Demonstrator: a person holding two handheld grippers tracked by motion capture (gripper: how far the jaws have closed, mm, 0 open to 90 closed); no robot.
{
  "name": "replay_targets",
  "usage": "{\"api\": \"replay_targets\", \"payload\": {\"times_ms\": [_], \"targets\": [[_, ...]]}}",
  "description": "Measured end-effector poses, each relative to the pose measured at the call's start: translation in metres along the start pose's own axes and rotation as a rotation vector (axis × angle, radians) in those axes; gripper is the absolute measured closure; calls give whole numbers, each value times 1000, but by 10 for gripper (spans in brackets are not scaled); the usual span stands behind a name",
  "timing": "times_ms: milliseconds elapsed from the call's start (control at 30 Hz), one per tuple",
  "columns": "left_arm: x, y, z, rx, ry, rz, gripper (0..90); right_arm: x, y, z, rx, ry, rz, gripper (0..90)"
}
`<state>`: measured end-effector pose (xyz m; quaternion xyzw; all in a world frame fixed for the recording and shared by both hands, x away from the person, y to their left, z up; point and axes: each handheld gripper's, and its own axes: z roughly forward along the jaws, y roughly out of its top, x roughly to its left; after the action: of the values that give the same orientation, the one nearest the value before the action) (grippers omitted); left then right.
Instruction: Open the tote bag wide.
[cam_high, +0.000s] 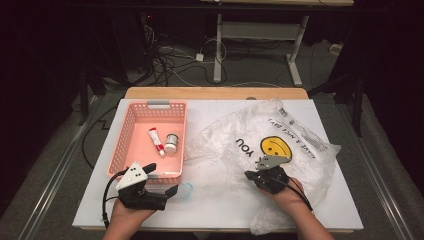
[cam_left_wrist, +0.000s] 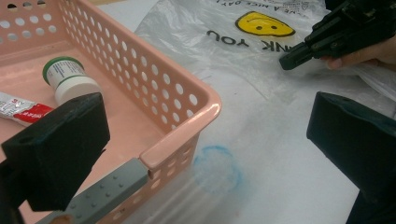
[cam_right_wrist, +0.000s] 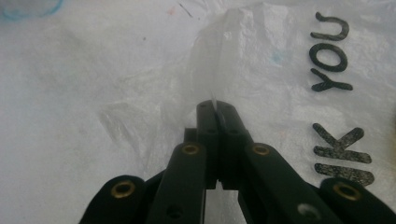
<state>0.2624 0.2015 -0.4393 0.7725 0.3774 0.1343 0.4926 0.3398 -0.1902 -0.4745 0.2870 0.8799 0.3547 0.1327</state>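
Note:
A clear plastic bag with a yellow smiley and black lettering lies crumpled on the right half of the white table. My right gripper rests on its near part and is shut, pinching a raised fold of the bag between its tips. The left gripper view shows it farther off, on the bag. My left gripper sits open at the near corner of a pink basket, its jaws wide apart with the basket corner between them, untouched.
In the basket lie a red-and-white tube and a small white jar with a green band. A round clear thing with a blue rim sits on the table by the basket's near corner.

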Motion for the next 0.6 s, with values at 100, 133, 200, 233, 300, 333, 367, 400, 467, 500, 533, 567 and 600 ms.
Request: {"api": "replay_targets", "payload": {"times_ms": [100,133,200,233,300,333,367,400,467,500,533,567,600], "targets": [[0,0,-1,-4,-1,-2,0,-1,1,-4,-34,-3,3,900],[0,0,-1,-4,-1,-1,0,-1,1,-6,-48,-7,8,900],[0,0,0,-3,0,0,0,-3,2,-10,-82,-10,22,900],[0,0,0,-3,0,0,0,-3,2,-11,-96,-11,30,900],[1,0,0,-3,1,0,0,-4,3,-14,-121,-19,37,900],[1,0,0,-3,2,-1,0,-5,3,-16,-135,-24,40,900],[1,0,-1,-3,3,-1,0,-5,4,-17,-147,-28,43,900],[1,0,-1,-4,4,-2,0,-6,5,-19,-160,-34,44,900],[2,0,-1,-6,7,-3,0,-6,7,-23,-190,-44,50,900],[2,0,-1,-7,9,-5,0,-7,8,-25,-206,-49,50,900],[2,0,-1,-7,10,-7,0,-7,9,-28,-218,-54,48,900],[3,0,-2,-7,11,-9,0,-7,10,-30,-230,-60,50,900],[3,0,-1,-7,12,-10,0,-8,11,-33,-243,-68,43,900]]}}
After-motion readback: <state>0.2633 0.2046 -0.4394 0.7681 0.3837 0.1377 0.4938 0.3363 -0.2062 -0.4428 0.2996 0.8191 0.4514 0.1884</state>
